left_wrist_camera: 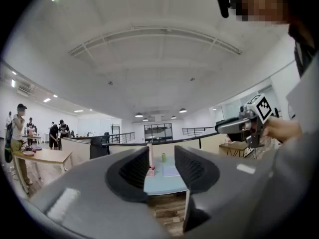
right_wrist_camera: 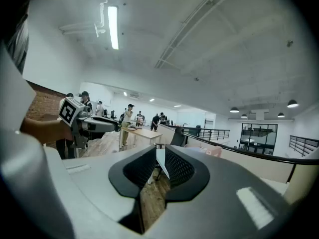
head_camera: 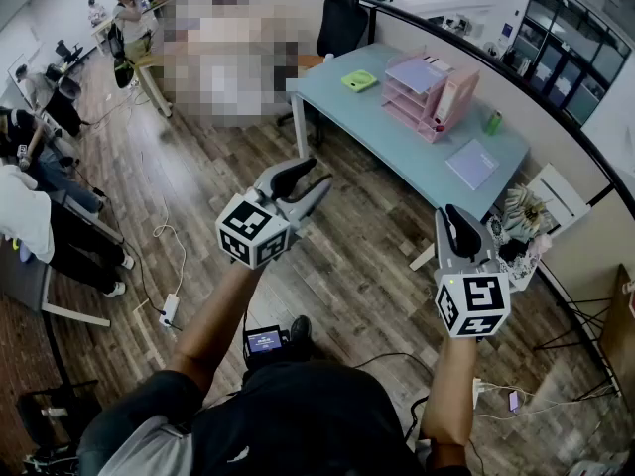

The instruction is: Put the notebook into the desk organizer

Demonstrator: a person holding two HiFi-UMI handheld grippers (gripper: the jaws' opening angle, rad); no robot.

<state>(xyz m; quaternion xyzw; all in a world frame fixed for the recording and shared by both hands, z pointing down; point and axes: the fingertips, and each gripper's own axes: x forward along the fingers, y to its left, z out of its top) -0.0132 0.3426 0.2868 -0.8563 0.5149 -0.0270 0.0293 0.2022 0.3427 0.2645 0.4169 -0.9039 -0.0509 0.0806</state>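
Observation:
A lavender notebook lies flat on the pale blue desk, to the right of a pink tiered desk organizer. Both grippers hang in the air over the wooden floor, well short of the desk. My left gripper is open with nothing between its fingers; in the left gripper view the notebook and organizer show far off through its gap. My right gripper is shut and holds nothing. In the right gripper view its jaws meet, and the left gripper shows at the left.
On the desk are a green pad and a green bottle. A black office chair stands behind it. A potted plant sits by the desk's near corner. Cables and a power strip lie on the floor. People sit at the left.

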